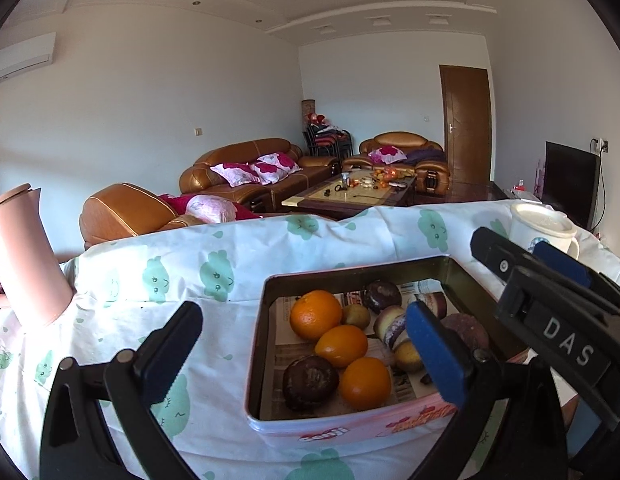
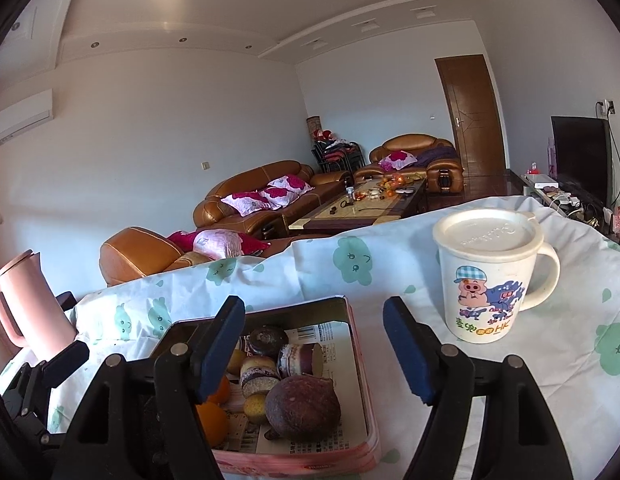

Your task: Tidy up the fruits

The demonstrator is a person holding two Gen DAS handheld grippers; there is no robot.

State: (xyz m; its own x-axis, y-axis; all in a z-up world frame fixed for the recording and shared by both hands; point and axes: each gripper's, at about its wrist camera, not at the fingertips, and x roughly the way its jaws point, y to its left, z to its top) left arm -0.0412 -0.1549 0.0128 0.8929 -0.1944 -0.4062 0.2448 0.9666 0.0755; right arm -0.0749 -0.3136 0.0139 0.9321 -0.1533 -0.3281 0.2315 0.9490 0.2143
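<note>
A pink tin box (image 1: 265,308) lined with newspaper sits on the cloth-covered table. It holds three oranges (image 1: 314,314), dark brown round fruits (image 1: 309,382) and cut purple-and-yellow pieces (image 1: 392,322). My left gripper (image 1: 305,344) is open and empty, its jaws standing over the box's near left part. My right gripper (image 2: 314,344) is open and empty above the box's right edge (image 2: 356,344); it also shows in the left wrist view (image 1: 550,300). A large brown fruit (image 2: 303,406) lies at the box's near right.
A white lidded mug (image 2: 486,276) with a cartoon pig stands right of the box. A pink jug (image 1: 23,256) stands at the table's left edge. The white cloth (image 1: 181,272) has green prints. Sofas, a coffee table and a TV lie beyond.
</note>
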